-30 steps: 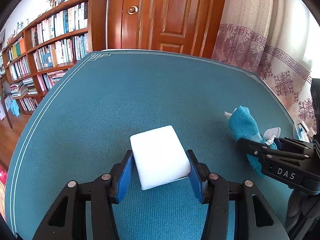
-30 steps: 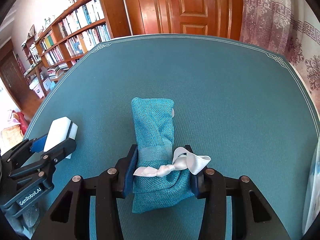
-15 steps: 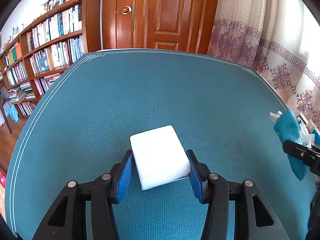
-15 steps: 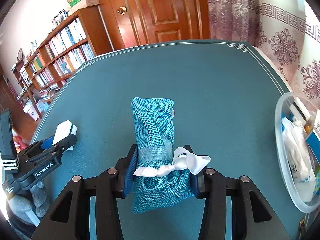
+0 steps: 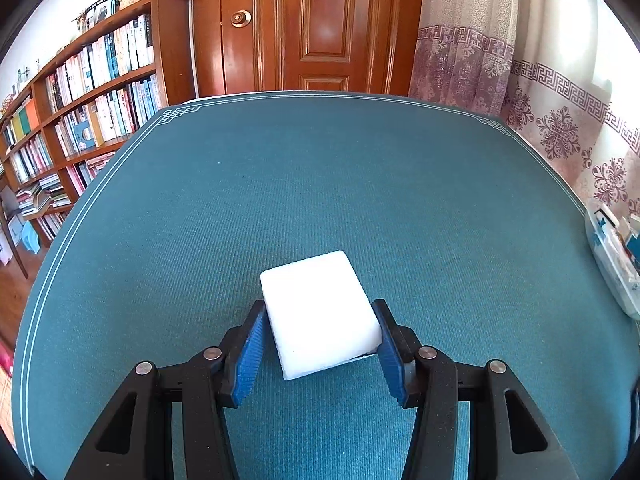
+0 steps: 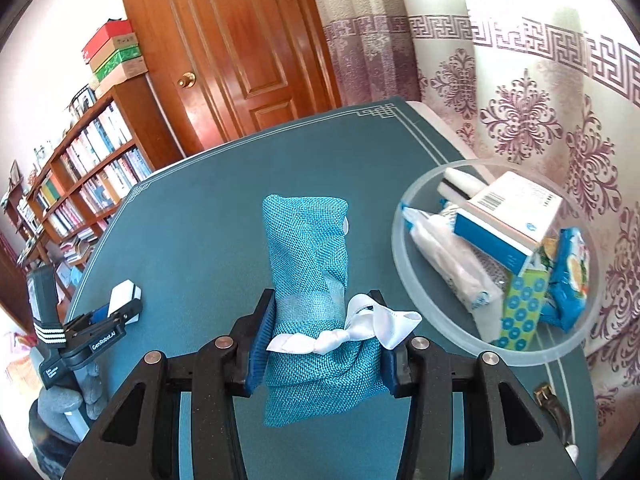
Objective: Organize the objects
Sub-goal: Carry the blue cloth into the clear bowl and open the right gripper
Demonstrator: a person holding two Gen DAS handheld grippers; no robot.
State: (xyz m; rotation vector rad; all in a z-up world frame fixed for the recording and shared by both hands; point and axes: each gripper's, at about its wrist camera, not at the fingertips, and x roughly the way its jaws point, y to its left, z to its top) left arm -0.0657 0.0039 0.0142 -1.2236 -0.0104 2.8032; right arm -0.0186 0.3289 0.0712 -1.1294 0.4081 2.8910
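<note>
A: Where is the block (image 5: 320, 312)?

B: Between the blue pads (image 5: 249, 356) of the left hand-held gripper (image 5: 320, 344). Both pads press its sides, so it is gripped. The white block sticks out forward past the fingertips, tilted a little, above the teal desk (image 5: 320, 184).

A: And the pouch (image 6: 310, 280)?

B: The right hand-held gripper (image 6: 324, 344) clamps it low down, near its tied end. The jaws stand narrow and squeeze the teal cloth. A white ribbon (image 6: 360, 328) is knotted around the pouch right at the pads. Most of the pouch points forward, away from the camera.

A: Is the pouch over the bowl (image 6: 404, 264)?

B: No. The clear bowl sits to the right of the pouch, near the desk's right edge and the curtain (image 6: 520, 80). It holds a white-and-blue box (image 6: 508, 216), a green dotted pack (image 6: 520, 308), a blue packet (image 6: 568, 276) and a plastic-wrapped item (image 6: 448, 264).

A: Can each tool be seen from the other camera?

B: From the right wrist view, yes: the left tool shows at the far left with the block in its tips. The left wrist view shows only the bowl's rim at its right edge.

A: What else?

B: A bookshelf (image 5: 80, 120) on the left and a wooden door (image 5: 320, 24) behind the desk.
</note>
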